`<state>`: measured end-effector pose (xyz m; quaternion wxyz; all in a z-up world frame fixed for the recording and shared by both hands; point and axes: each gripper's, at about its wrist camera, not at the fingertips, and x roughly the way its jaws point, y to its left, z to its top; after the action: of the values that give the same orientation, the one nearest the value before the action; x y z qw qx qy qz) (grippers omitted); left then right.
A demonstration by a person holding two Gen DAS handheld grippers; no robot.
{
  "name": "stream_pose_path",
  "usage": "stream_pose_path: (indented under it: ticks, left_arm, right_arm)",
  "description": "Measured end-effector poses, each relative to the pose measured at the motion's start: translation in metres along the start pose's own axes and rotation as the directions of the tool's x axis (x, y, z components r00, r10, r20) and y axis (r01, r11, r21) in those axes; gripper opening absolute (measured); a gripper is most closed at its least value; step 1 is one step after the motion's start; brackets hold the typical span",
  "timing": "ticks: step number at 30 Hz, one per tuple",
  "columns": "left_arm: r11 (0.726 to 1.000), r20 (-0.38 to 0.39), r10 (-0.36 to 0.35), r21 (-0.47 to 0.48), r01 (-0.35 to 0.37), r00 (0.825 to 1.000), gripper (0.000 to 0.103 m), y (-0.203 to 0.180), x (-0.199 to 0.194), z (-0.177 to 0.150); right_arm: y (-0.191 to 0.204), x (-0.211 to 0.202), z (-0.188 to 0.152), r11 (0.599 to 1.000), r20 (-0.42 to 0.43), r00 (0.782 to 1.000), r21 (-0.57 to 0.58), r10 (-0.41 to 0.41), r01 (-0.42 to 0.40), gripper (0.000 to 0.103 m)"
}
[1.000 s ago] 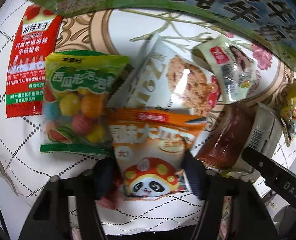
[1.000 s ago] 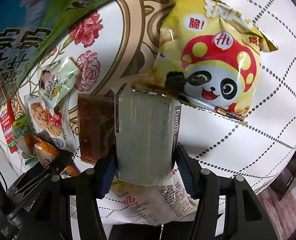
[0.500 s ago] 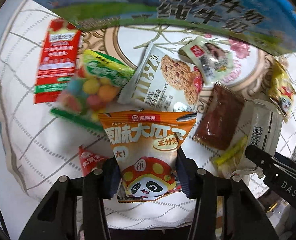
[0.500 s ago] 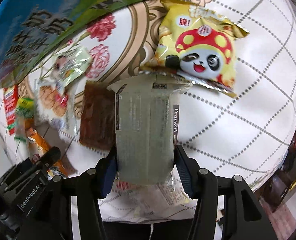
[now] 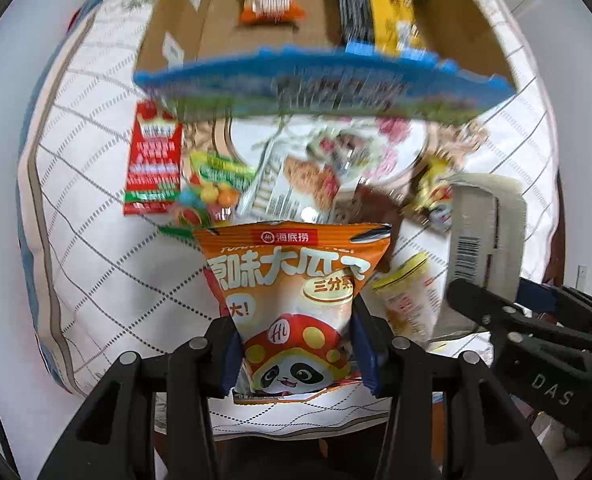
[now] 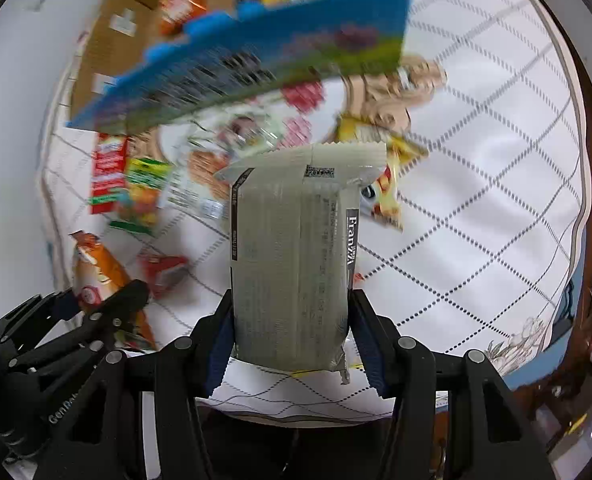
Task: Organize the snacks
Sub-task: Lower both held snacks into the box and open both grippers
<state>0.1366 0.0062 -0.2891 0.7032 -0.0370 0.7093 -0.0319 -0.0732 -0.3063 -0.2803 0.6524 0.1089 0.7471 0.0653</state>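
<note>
My left gripper (image 5: 294, 356) is shut on an orange panda snack bag (image 5: 292, 280), held up off the table by its lower part. A grey-white Franzzi packet (image 6: 292, 248) stands upright between the pads of my right gripper (image 6: 292, 344), which is shut on it. Each wrist view catches the other tool at its edge: the grey packet (image 5: 483, 232) at the right, the orange bag (image 6: 96, 264) at the lower left. Both grippers point down at the table, high above it.
A cardboard box (image 5: 176, 32) with a blue printed flap (image 5: 323, 80) stands at the back, holding an orange packet (image 5: 272, 0) and a yellow-black one (image 5: 379, 12). Loose snacks lie on the quilted cloth (image 5: 96, 240): a red packet (image 5: 154, 160), candy bag (image 5: 212, 192), oat packet (image 5: 292, 188).
Both grippers have risen with their packets, so the table looks smaller and the box's inside has come into view. The left jaws have closed tighter on the orange bag.
</note>
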Motion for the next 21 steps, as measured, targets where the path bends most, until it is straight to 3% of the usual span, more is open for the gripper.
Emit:
stream_pose_path:
  ticks: [6, 13, 16, 21]
  left_arm:
    - [0.998, 0.096, -0.053, -0.016, 0.055, 0.994, 0.043, 0.017, -0.044, 0.021]
    - [0.995, 0.166, -0.088, -0.04, 0.096, 0.982, 0.043, 0.038, -0.07, 0.091]
    - [0.994, 0.166, -0.093, -0.042, 0.101, 0.982, 0.044, 0.05, -0.071, 0.13]
    - [0.993, 0.061, -0.106, -0.037, 0.108, 0.993, 0.044, 0.065, -0.037, 0.191]
  right_arm:
    - [-0.001, -0.048, 0.023, 0.998, 0.076, 0.996, -0.046, 0.048, -0.044, 0.057]
    - [0.013, -0.094, 0.06, 0.99, 0.157, 0.979, -0.065, 0.131, -0.122, 0.057]
    - [0.023, -0.104, 0.088, 0.989, 0.199, 0.969, -0.062, 0.147, -0.137, 0.057]
    - [0.049, -0.094, 0.142, 0.988, 0.207, 0.967, -0.074, 0.149, -0.136, 0.057]
